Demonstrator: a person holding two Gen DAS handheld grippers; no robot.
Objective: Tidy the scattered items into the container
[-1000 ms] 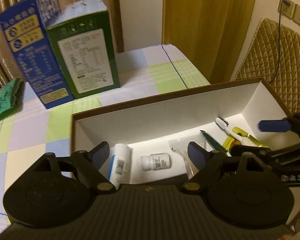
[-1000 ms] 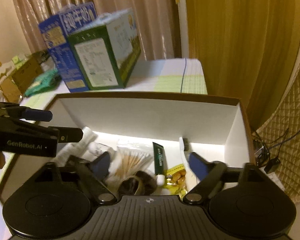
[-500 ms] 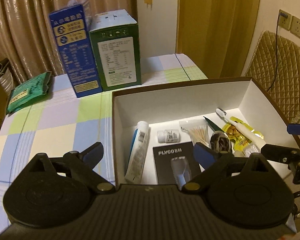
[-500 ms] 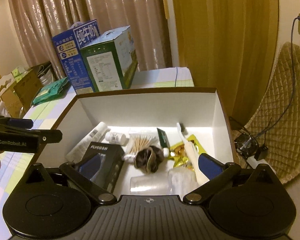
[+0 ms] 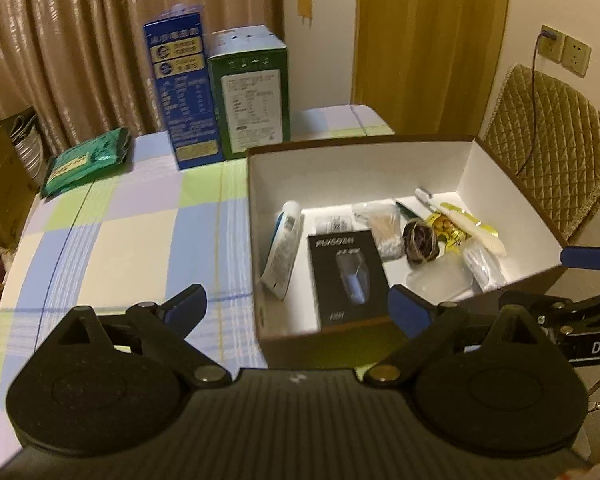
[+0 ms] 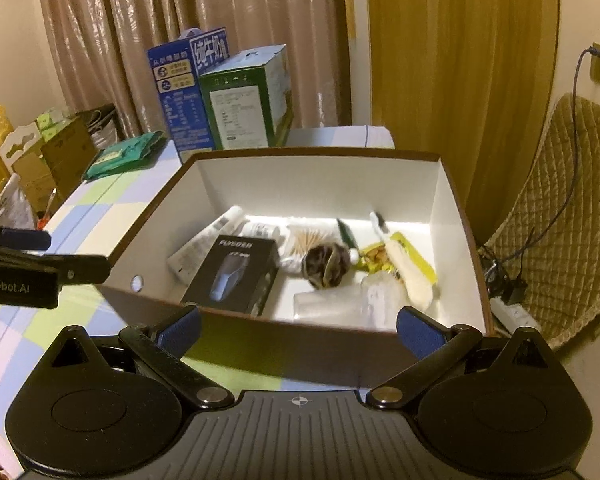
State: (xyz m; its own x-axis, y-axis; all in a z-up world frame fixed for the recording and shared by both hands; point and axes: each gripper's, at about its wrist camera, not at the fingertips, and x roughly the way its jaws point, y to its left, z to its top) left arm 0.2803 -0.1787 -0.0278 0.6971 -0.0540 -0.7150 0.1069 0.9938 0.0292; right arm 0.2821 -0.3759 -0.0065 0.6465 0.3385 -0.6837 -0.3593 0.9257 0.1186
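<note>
A brown cardboard box with a white inside [image 5: 256, 208] [image 6: 444, 208] stands on the checked tablecloth. Inside lie a black shaver box [image 5: 346, 276] [image 6: 236, 272], a white tube [image 5: 284, 248] [image 6: 206, 236], a small white bottle [image 6: 262, 230], cotton swabs [image 5: 386, 228] [image 6: 306, 238], a brown pouch [image 5: 420, 238] [image 6: 326, 266], a toothbrush [image 5: 460, 216] [image 6: 396, 256] and a yellow snack pack [image 5: 456, 230] [image 6: 416, 260]. My left gripper [image 5: 296, 310] is open and empty, before the box's near left corner. My right gripper [image 6: 298, 328] is open and empty, before the near wall.
A blue carton [image 5: 180, 96] [image 6: 186, 92] and a green carton [image 5: 252, 92] [image 6: 246, 100] stand at the back of the table. A green packet [image 5: 86, 160] [image 6: 124, 154] lies at the back left. A quilted chair [image 5: 548, 152] [image 6: 560, 208] stands right of the table.
Both grippers have pulled back and up out of the box, so the whole box and more of the table show. The items in the box have not moved.
</note>
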